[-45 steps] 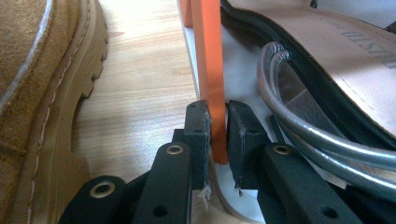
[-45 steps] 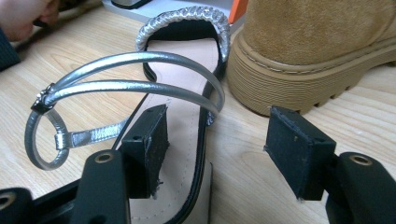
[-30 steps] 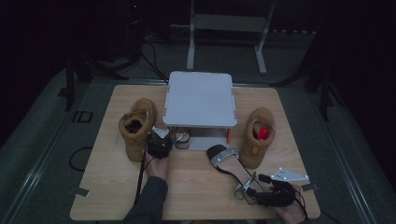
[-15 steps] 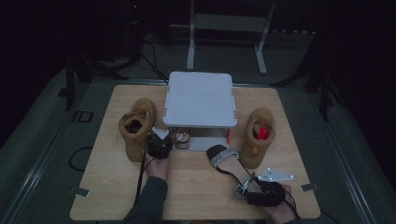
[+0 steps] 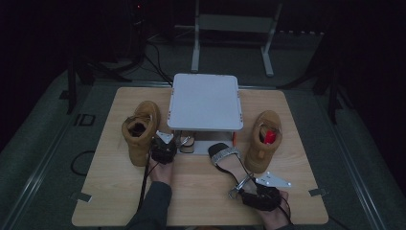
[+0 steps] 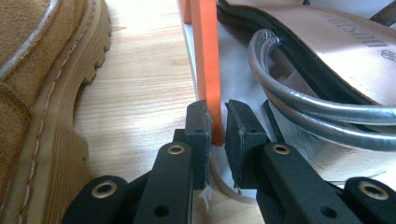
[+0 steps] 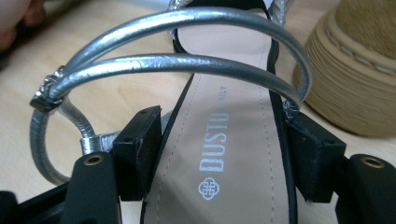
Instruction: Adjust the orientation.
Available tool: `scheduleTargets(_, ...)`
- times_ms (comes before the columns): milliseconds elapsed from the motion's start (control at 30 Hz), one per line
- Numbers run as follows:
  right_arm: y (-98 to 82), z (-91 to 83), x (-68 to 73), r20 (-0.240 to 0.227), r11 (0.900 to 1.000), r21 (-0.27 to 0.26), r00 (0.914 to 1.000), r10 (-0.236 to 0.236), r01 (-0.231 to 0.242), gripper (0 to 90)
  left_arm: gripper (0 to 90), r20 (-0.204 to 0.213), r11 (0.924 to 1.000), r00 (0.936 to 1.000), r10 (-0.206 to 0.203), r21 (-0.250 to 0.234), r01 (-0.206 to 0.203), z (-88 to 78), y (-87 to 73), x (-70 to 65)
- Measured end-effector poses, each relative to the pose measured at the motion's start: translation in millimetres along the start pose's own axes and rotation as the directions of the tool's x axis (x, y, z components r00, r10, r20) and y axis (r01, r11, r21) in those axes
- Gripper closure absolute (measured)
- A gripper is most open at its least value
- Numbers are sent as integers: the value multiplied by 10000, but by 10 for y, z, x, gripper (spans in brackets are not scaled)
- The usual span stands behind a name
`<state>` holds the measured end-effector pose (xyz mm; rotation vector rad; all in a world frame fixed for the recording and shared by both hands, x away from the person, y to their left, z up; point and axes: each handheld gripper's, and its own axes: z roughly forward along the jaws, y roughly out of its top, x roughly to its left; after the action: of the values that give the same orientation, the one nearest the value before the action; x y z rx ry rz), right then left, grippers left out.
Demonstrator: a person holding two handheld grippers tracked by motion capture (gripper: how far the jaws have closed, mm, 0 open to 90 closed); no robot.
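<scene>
Sandal (image 7: pixel 224 154) heel between spread right tongs (image 7: pixel 224 163) — left tongs (image 6: pixel 215 140) pinching orange post (image 6: pixel 208 60) — red object (image 5: pixel 269 136) inside boot (image 5: pixel 262 141)

Box (image 5: pixel 205 102) between two boots (image 5: pixel 140 132)

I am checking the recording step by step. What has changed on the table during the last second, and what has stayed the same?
The right gripper moved left and forward along the table to the heel of the silver sandal; its open jaws now straddle the sole. The left gripper stayed at the orange post under the white platform, jaws around it. Both tan boots did not move.
</scene>
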<state>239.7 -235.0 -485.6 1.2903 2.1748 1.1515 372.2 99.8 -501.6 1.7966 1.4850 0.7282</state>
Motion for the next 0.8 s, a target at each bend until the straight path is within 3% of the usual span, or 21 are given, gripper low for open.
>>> scheduleTargets(67,39,92,82,247,9988,-166,9986,475,-471,337,801,-19,10000,10000,18,-17,-18,0,-2,-2)
scheduleTargets(133,47,117,105,314,9980,-219,9977,594,-587,336,800,-26,10000,10000,71,-6,-71,-1,-2,-2)
scheduleTargets(167,73,186,168,398,9940,-297,9936,1061,-1049,334,800,-29,10000,10000,75,-3,-75,-2,-3,-3)
scheduleTargets(200,84,214,195,445,9923,-351,9917,1203,-1188,331,800,-54,10000,10000,79,-22,-80,0,-4,-6)
scheduleTargets(267,98,243,221,442,9906,-366,9900,1337,-1322,322,799,-70,10000,9999,84,-40,-85,0,-5,-9)
scheduleTargets(333,148,306,286,-3,9887,-150,9888,1491,-1491,251,798,-80,9999,9999,121,-63,-121,1,-7,-9)
scheduleTargets(467,160,331,361,-398,9950,266,9945,968,-958,196,798,-80,9998,9999,117,-128,-118,4,-13,-10)
scheduleTargets(500,147,320,385,-846,9960,412,9930,823,-790,171,798,-71,9998,9999,113,-142,-114,4,-15,-9)
scheduleTargets(567,132,296,402,-1283,9971,478,9897,642,-585,142,797,-53,9998,9999,105,-151,-106,3,-17,-7)
scheduleTargets(600,132,296,402,-1283,9971,478,9897,642,-585,142,798,-53,9998,9999,105,-151,-106,3,-17,-7)
scheduleTargets(700,78,203,424,-1258,9993,365,9920,-60,107,141,798,-39,9998,9999,103,-146,-104,3,-16,-4)
scheduleTargets(800,46,150,419,-1263,9986,376,9915,-325,375,147,797,-76,9998,9999,134,-162,-135,5,-16,-9)
